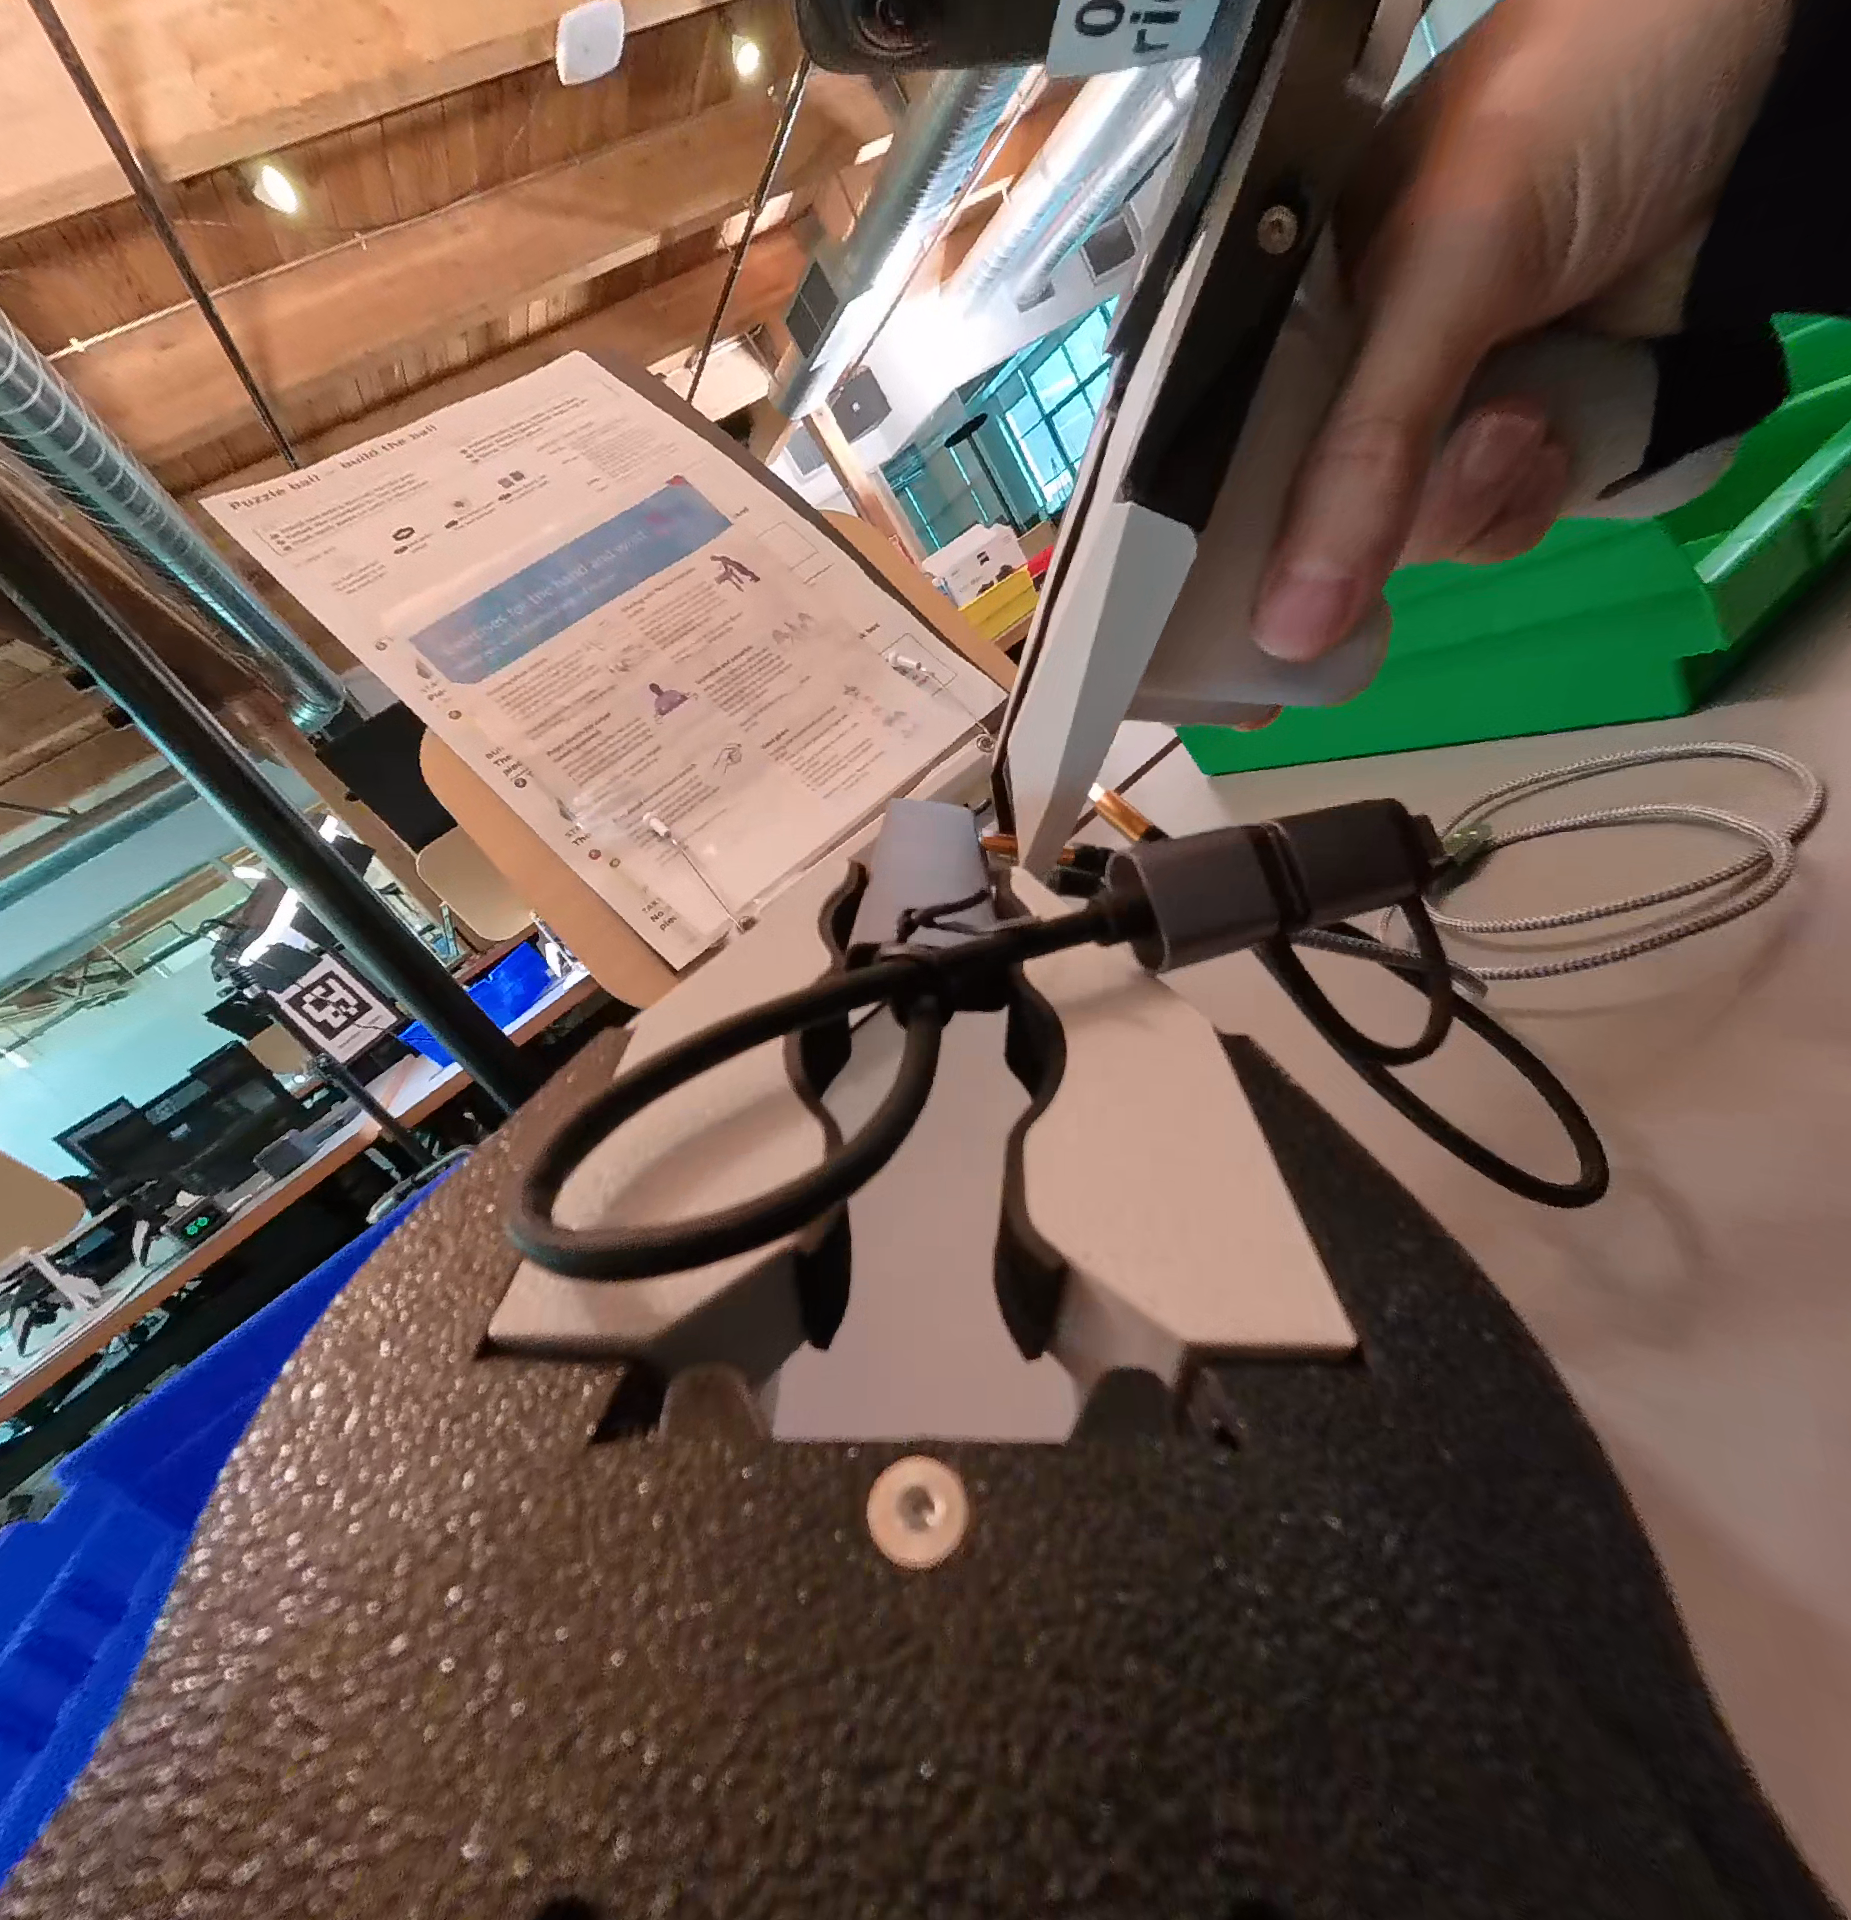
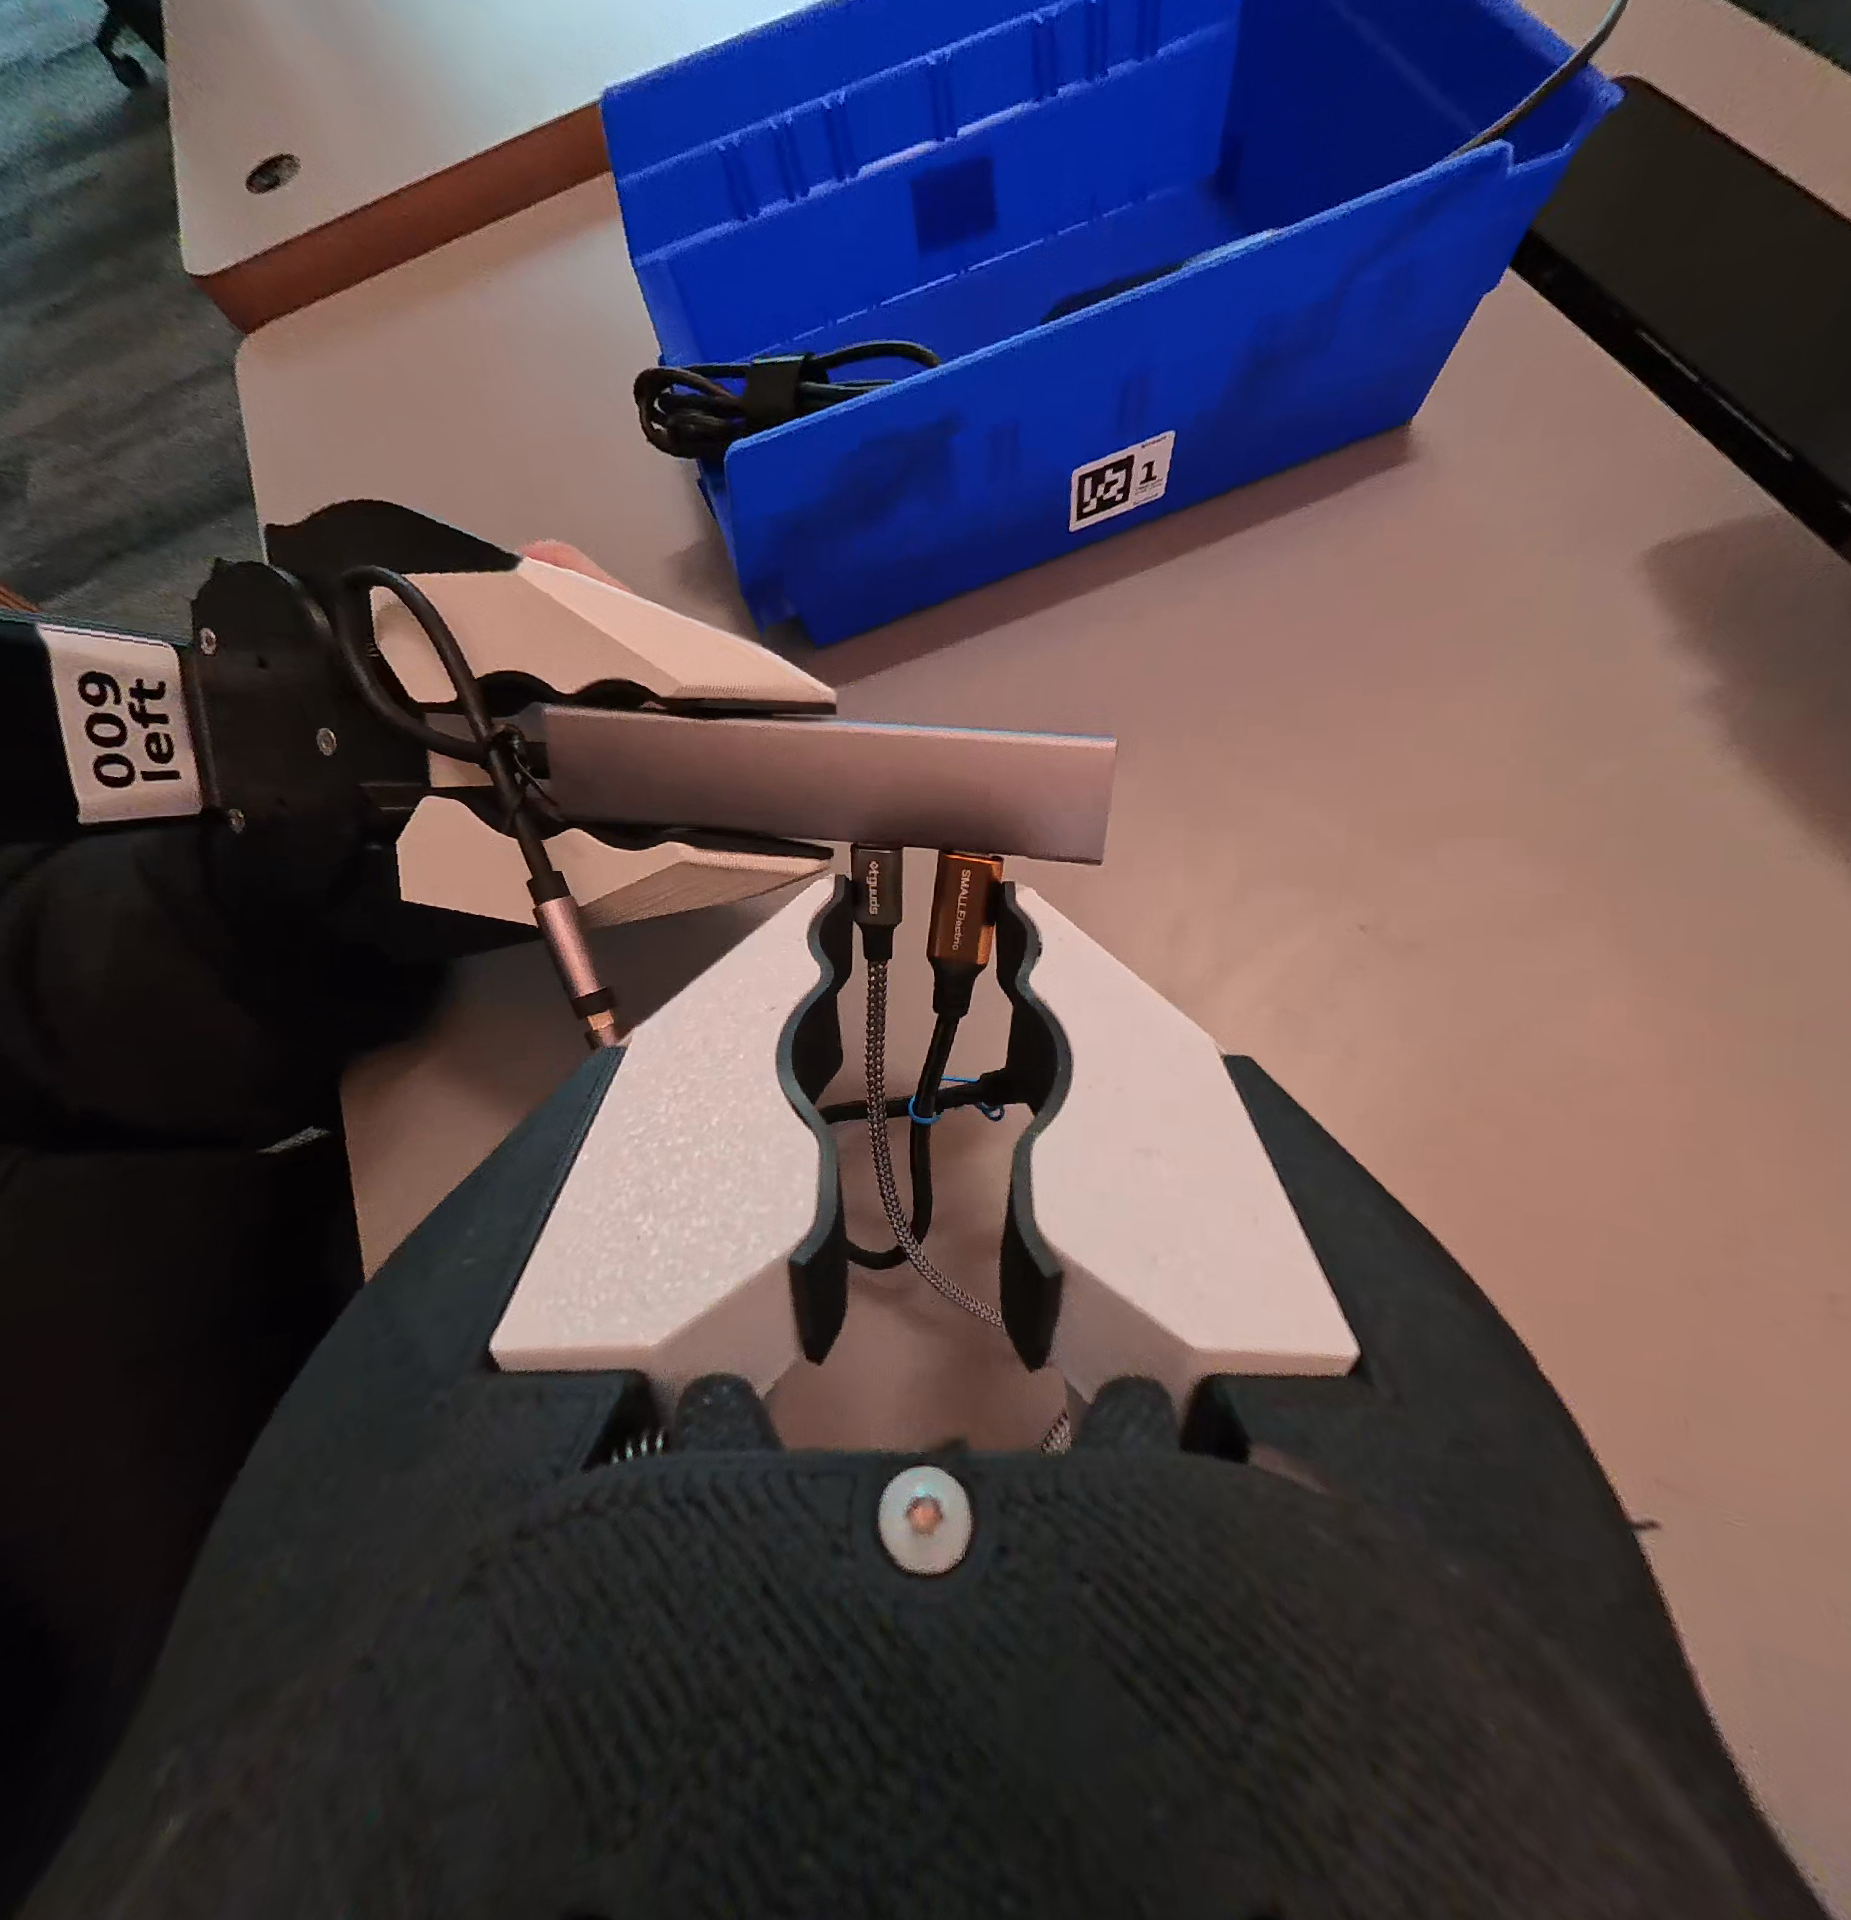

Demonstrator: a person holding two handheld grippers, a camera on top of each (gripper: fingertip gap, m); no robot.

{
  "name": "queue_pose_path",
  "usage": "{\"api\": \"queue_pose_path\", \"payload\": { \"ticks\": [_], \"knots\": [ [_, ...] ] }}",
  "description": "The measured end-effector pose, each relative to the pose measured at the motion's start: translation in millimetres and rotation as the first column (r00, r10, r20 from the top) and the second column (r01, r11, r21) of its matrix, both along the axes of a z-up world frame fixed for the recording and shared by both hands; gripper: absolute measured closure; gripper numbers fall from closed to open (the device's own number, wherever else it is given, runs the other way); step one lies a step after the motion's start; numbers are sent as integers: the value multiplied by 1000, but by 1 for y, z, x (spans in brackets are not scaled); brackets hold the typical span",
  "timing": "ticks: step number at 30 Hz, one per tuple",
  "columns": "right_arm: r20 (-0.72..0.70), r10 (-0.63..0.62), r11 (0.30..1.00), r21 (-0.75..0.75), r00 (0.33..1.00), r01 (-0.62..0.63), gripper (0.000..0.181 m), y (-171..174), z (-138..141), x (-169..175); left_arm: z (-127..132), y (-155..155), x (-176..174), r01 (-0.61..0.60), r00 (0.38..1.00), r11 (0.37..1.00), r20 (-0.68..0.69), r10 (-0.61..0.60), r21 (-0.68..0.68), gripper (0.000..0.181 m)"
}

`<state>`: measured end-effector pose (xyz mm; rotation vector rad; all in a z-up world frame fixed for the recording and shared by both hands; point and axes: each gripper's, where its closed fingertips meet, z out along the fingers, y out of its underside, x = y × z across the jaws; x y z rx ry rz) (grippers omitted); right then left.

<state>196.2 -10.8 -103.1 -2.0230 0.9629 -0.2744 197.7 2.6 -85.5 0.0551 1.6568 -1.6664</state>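
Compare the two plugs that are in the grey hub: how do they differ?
The orange plug has a copper-coloured shell; the dark plug beside it is slimmer and grey-black. The orange plug's cable is smooth black; the dark plug's is braided grey. Both hang from one edge of the grey hub, held by the left gripper, between the right gripper fingertips.

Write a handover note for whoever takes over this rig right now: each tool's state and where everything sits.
Left tool: shut on the grey hub, held level above the table.
Right tool: its tips flank the grey plug and orange plug; grip unclear.
Both plugs are seated in the hub's side.
Blue bin behind holds a bundled black cable.
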Motion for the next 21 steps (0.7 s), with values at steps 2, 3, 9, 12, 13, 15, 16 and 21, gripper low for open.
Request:
{"api": "queue_pose_path", "payload": {
  "ticks": [2, 3, 9, 12, 13, 15, 16, 21],
  "knots": [
    [0, -2, 1000, -13, 1000, 2, 155, 0, -1, 0, -2, 0, 1, -13, 1000, 1000, -15, 13, 15, 158],
    [9, -6, 1000, -5, 1000, 6, 155, 0, 1, 2, -1, 1, 3, -25, 999, 1000, -27, 26, 16, 158],
    [276, -59, 992, 127, 959, 24, 147, 9, 27, 7, 1, 14, 22, -90, 968, 989, -242, 60, -114, 160],
    [458, -71, 996, 80, 886, 39, 151, 13, 28, 0, 4, 21, 28, -80, 938, 973, -346, 0, -215, 160],
    [497, -62, 998, 51, 866, 43, 152, 15, 24, -2, 5, 20, 27, -52, 929, 967, -367, -44, -250, 160],
    [551, -80, 996, 21, 831, 81, 151, 16, 21, -2, 6, 19, 25, -31, 916, 957, -392, -88, -288, 161],
    [560, -70, 997, 22, 826, 70, 154, 20, 21, -4, 5, 18, 24, -29, 915, 957, -392, -91, -288, 160],
    [545, -193, 980, 152, 816, 130, 160, 22, 28, 0, 9, 18, 21, -36, 935, 957, -347, -70, -289, 160]
  ]
}}
